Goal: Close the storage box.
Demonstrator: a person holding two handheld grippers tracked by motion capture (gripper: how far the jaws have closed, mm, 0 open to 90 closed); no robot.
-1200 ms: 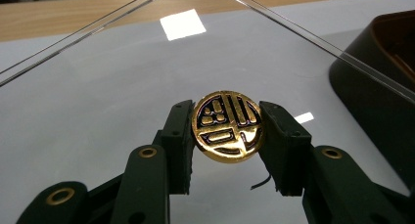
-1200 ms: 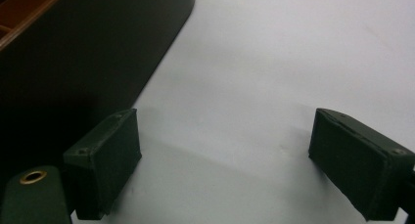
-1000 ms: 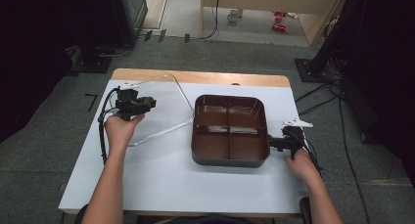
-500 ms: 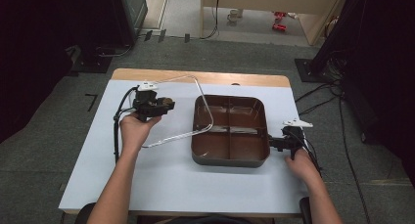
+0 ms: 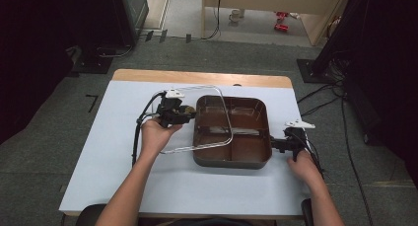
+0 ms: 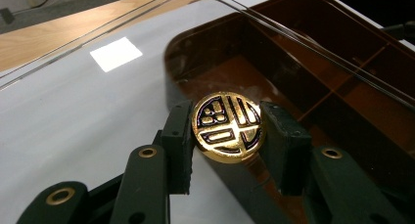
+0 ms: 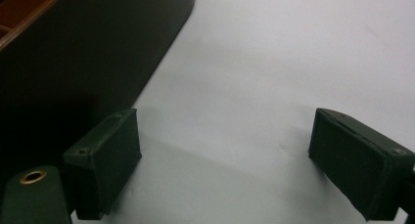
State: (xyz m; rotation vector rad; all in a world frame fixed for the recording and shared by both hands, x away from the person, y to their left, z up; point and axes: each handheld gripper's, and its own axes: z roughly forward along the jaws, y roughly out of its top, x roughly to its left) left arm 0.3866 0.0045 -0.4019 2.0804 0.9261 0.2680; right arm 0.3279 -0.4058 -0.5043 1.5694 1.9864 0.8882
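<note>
- While the left gripper hangs at the left wall of the brown tray, its jaws are closed on the clear lid, pinching a round gold emblem fixed to that lid.
- Seen in the left gripper view, the emblem sits squarely between the two black pads, touched by both, with the lid's clear edge arcing away over the tray.
- From the high view, the lid is tilted, its far part lying across the left half of the tray and its near edge reaching out past the tray's left wall above the white table.
- Inside, the tray is split by ridges into compartments; whether anything lies in them cannot be told.
- At the tray's right front corner, the right gripper sits low over the table, just beside the tray wall.
- Its jaws stand wide apart in the right gripper view and hold nothing, with bare table between the pads and the dark tray wall to one side.
</note>
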